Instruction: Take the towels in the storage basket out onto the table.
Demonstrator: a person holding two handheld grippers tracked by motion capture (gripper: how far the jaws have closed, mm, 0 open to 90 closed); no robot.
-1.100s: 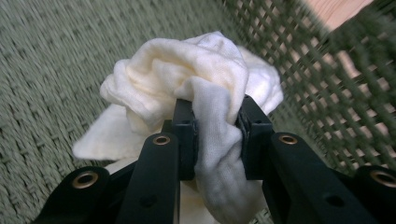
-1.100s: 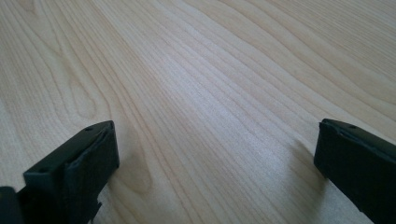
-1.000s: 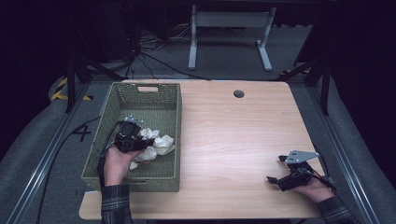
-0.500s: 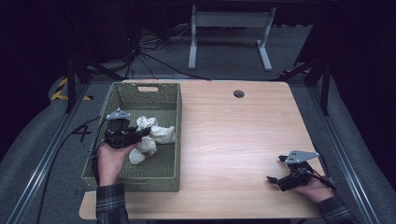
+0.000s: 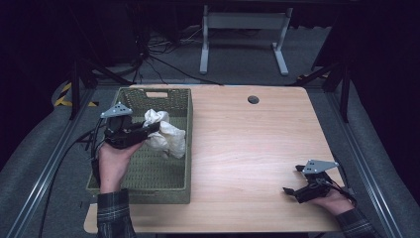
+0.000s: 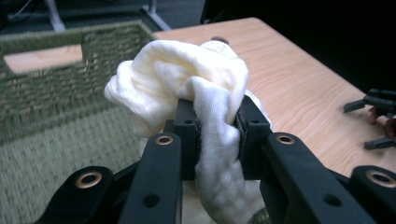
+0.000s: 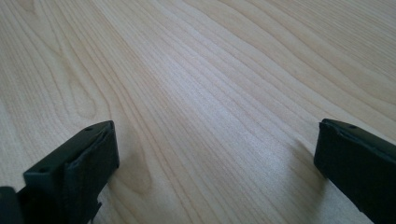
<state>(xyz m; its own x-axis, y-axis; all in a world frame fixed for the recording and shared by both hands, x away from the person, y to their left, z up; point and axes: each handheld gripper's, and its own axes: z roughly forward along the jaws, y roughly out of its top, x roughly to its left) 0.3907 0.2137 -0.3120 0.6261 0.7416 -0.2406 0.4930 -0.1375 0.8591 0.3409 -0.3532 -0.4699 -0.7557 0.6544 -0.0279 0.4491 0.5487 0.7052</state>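
My left gripper (image 5: 148,130) is clamped on the white cloth (image 5: 166,136), a fold pinched between both pads, bunched above and hanging below them. Cloth is held clear of the floor of the green woven basket (image 5: 163,181), over its right half. My right gripper (image 5: 292,191) rests on the wooden table (image 5: 247,148) near its right front corner, jaws wide apart, nothing between them.

You see a soft, matt, crumpled white cloth (image 6: 187,88) against a rough woven green basket (image 5: 173,99). The table (image 5: 257,148) is smooth pale wood with visible grain. The left gripper (image 6: 217,135) is matt black plastic with brass-coloured rivets.
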